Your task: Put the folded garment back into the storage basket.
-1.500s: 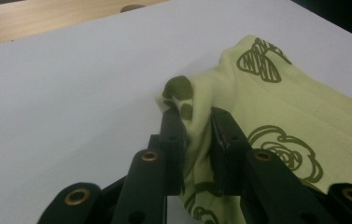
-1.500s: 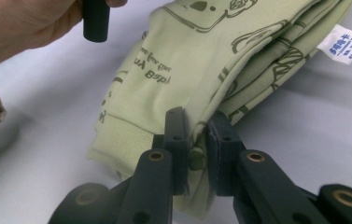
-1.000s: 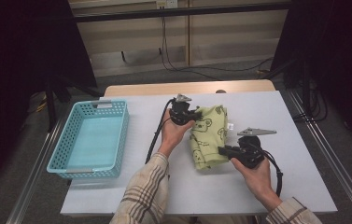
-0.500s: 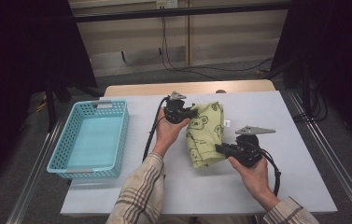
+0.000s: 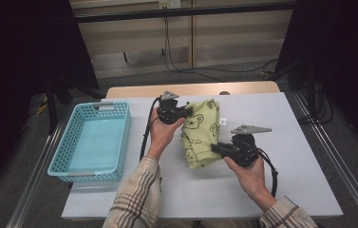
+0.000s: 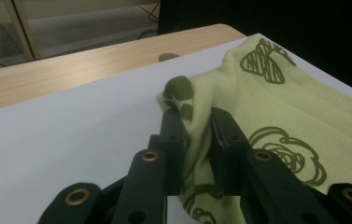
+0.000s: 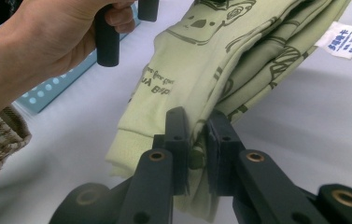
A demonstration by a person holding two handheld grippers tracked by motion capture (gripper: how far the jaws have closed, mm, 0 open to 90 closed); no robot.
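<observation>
Both tools have drifted slightly toward the far-left of the bench since a second ago, carrying the folded cloth with them, and the cloth now sits a little higher on the white surface.

From the high view, the left tool [image 5: 182, 114] grips the far left corner of the light green cloth [image 5: 200, 130], while the right tool [image 5: 217, 148] grips its near right edge. The cloth lies folded between them on the white bench [image 5: 300, 156], printed with dark cartoon outlines. A turquoise basket [image 5: 119, 137] stands well apart at the left of the bench.

Along the left gripper view, the left tool's jaws are narrow, pinched on a bunched fold of the cloth [image 6: 276, 107], whose corner rises just past the jaw tips above the bench.

Along the right gripper view, the right tool's jaws are also narrow, clamped on the stacked layers of the cloth [image 7: 201, 60]. A white label [image 7: 344, 39] hangs at the cloth's far edge, and the person's left hand [image 7: 47, 42] shows beyond.
</observation>
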